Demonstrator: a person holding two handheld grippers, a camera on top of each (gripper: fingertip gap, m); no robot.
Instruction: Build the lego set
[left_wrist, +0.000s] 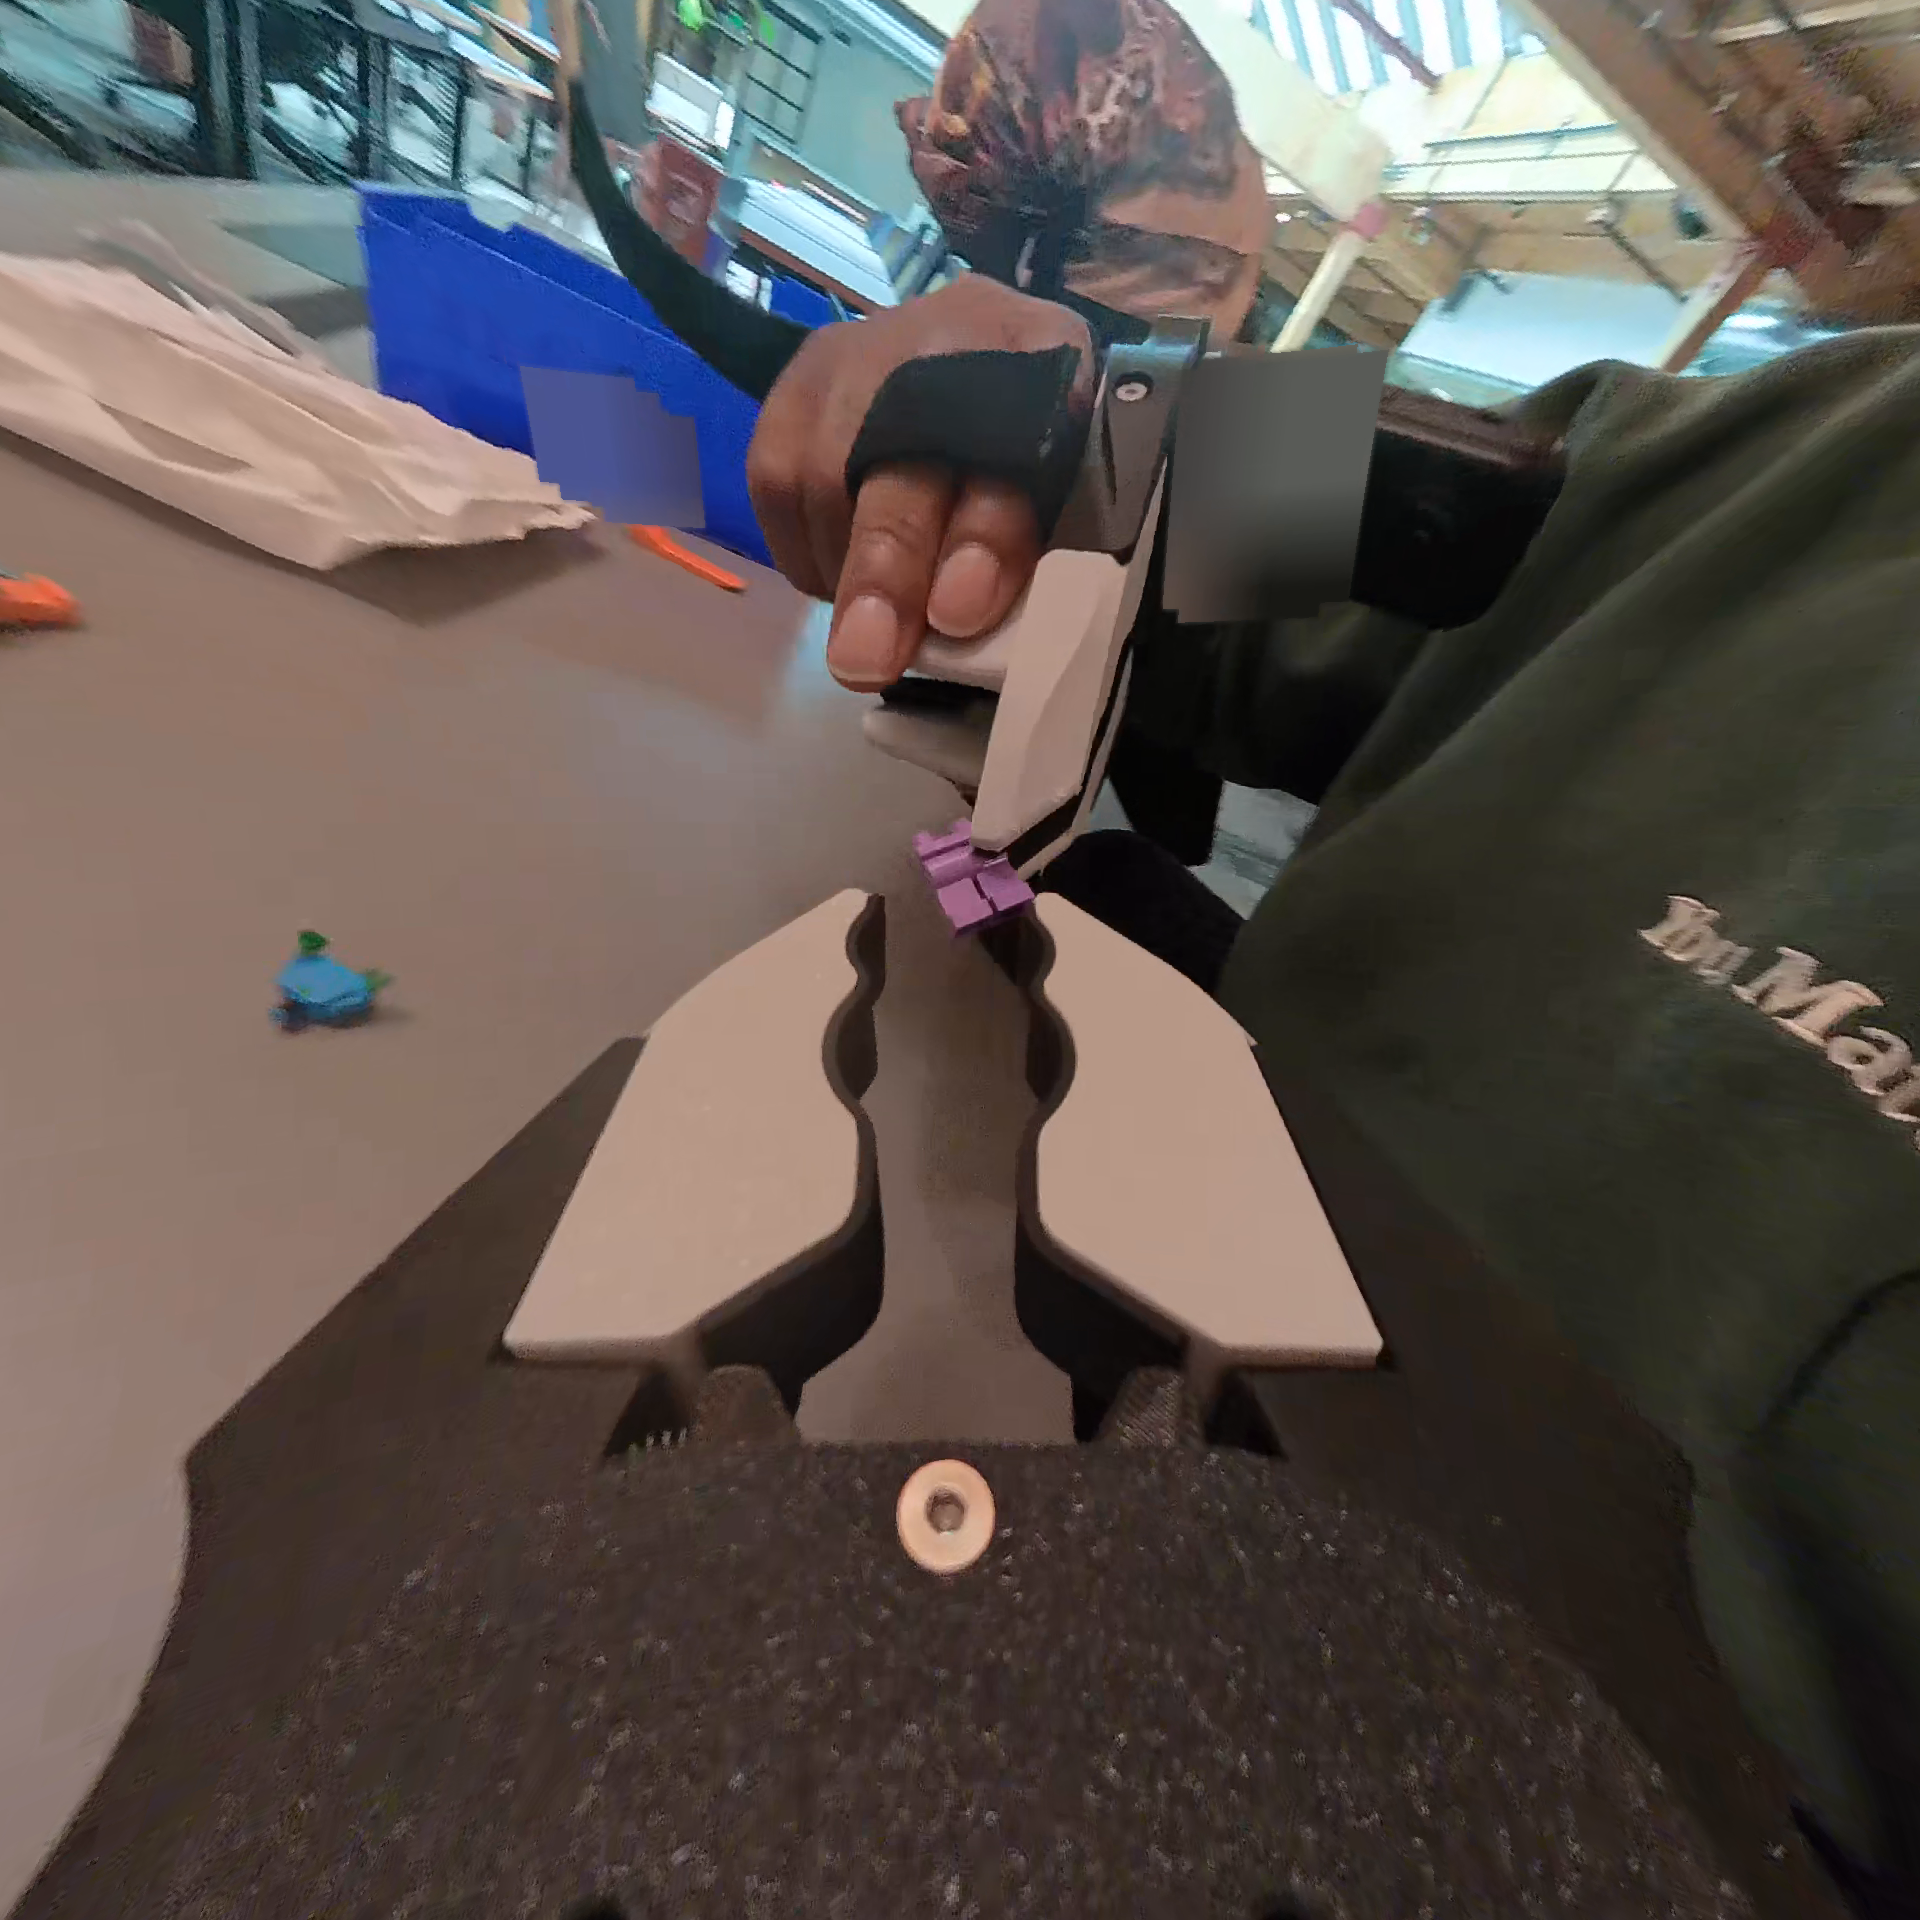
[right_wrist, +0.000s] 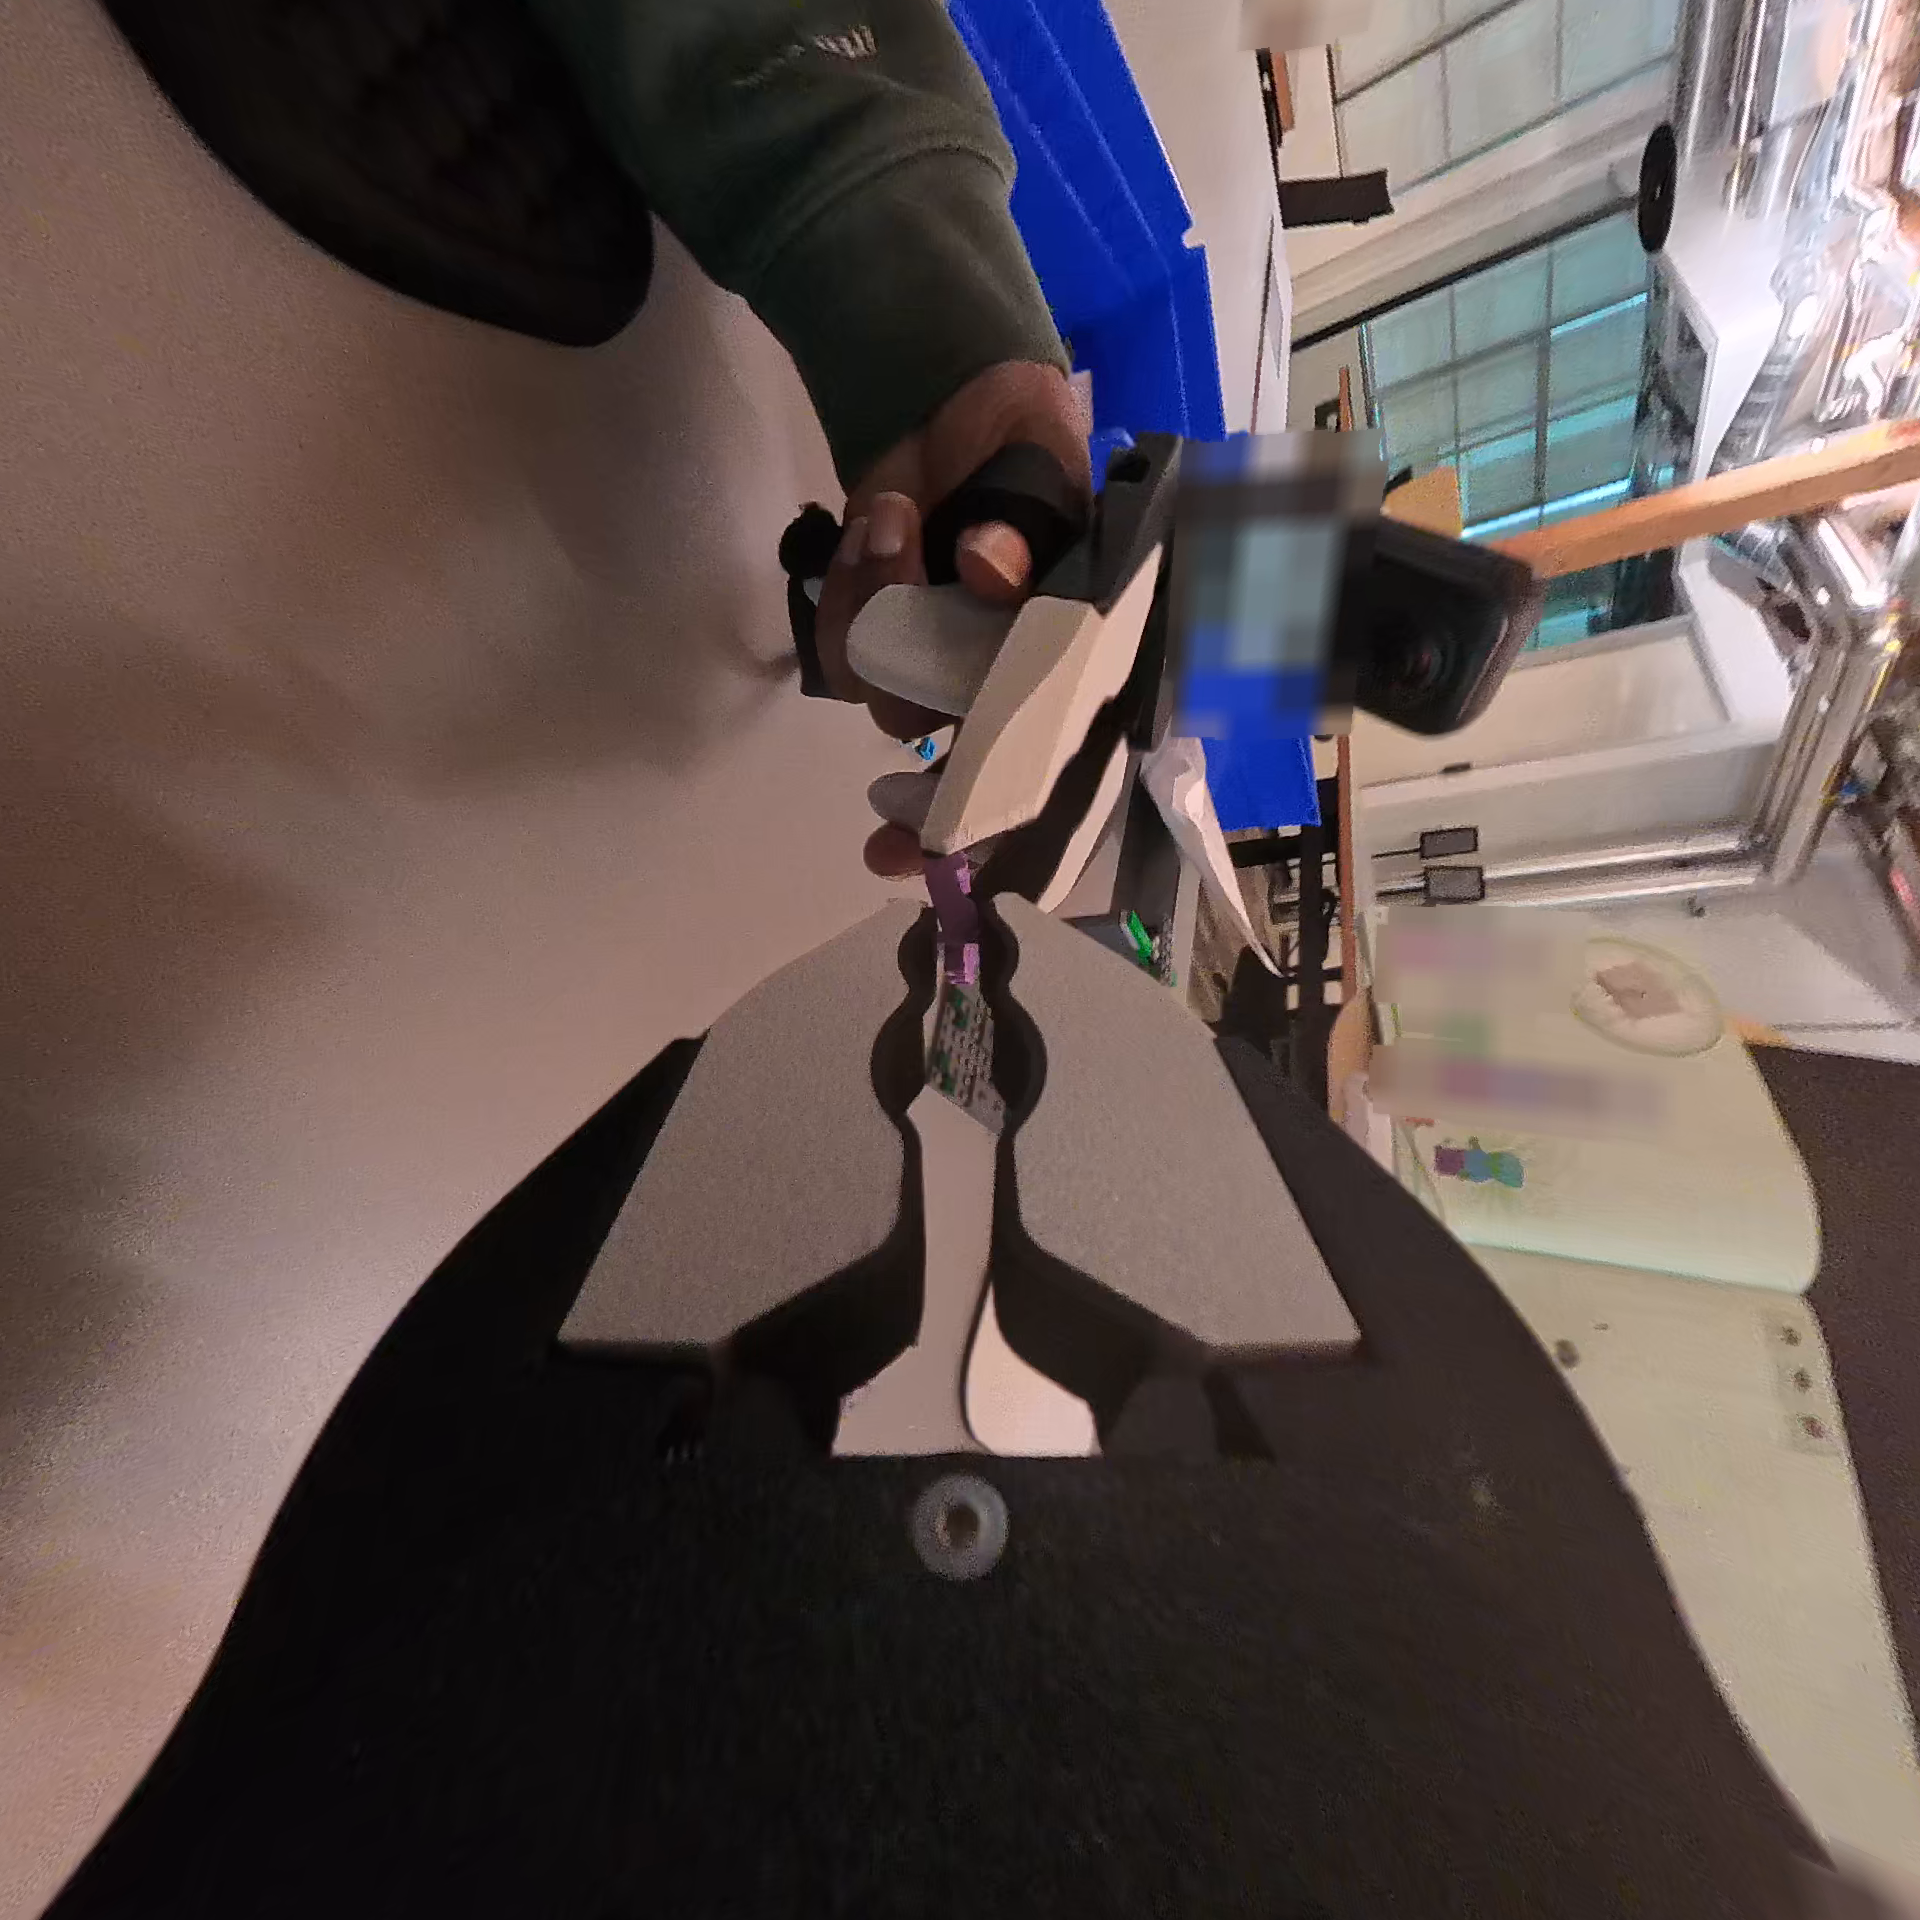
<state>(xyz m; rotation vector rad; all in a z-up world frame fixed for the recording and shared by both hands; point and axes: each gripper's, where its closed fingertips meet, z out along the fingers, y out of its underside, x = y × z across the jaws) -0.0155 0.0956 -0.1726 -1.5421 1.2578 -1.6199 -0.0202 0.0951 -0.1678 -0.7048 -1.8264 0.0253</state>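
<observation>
1. Your right gripper (right_wrist: 961, 930) has its jaws clamped on a small purple lego piece (left_wrist: 971, 878), held in the air above the near edge of the worktop (left_wrist: 436, 790), not resting on it.
2. Your left gripper (left_wrist: 956, 904) has its jaws apart with a clear gap; its tips sit just beside the purple piece, and I cannot tell whether the right-hand tip touches it.
3. A blue lego build with green bits (left_wrist: 324, 987) lies well apart, out on the worktop toward its left edge, with orange pieces (left_wrist: 36, 601) farther off.
4. Risk: the purple piece is gripped only at the fingertips. If you close the left jaws off-centre or twist during a handover, it could pivot or pop out.
5. Risk: released here, it would likely drop off the near edge onto you or the floor.
6. Writing: pale lettering shows on the green sweatshirt (left_wrist: 1558, 935); the label on the blue bin (left_wrist: 457, 301) is masked. No brand mark is readable on the lego.
</observation>
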